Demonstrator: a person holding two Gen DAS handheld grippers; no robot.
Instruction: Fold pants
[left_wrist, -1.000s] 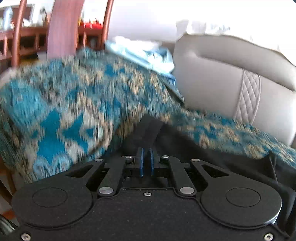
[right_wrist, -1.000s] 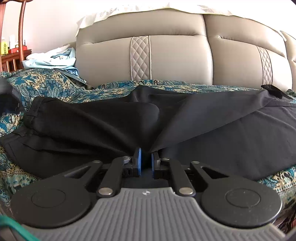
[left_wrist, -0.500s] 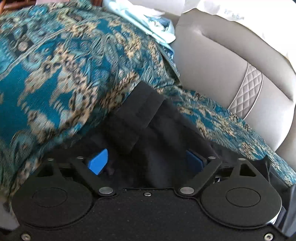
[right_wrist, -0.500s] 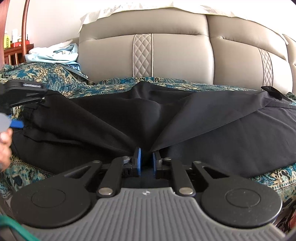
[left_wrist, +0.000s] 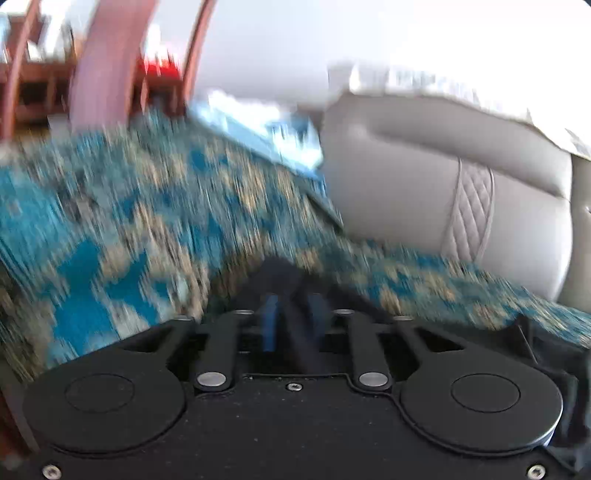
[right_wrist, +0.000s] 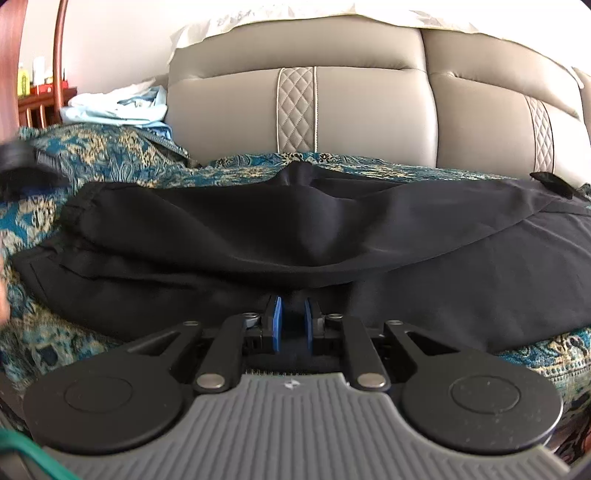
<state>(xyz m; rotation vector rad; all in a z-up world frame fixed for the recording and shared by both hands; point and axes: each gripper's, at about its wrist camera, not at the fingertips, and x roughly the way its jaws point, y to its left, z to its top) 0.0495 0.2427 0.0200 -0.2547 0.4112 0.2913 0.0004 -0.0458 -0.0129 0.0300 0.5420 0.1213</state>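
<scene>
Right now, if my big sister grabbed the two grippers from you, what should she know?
Left gripper: shut on a bunched edge of the black pants; that view is blurred, so the grip is hard to judge.
Right gripper: shut on the pants' near edge, at the middle.
The pants lie lengthwise across the blue patterned cover, in front of the sofa back.
Done: one layer already lies folded over the other.
Left: probably smooth it out, then fold end to end.
</scene>
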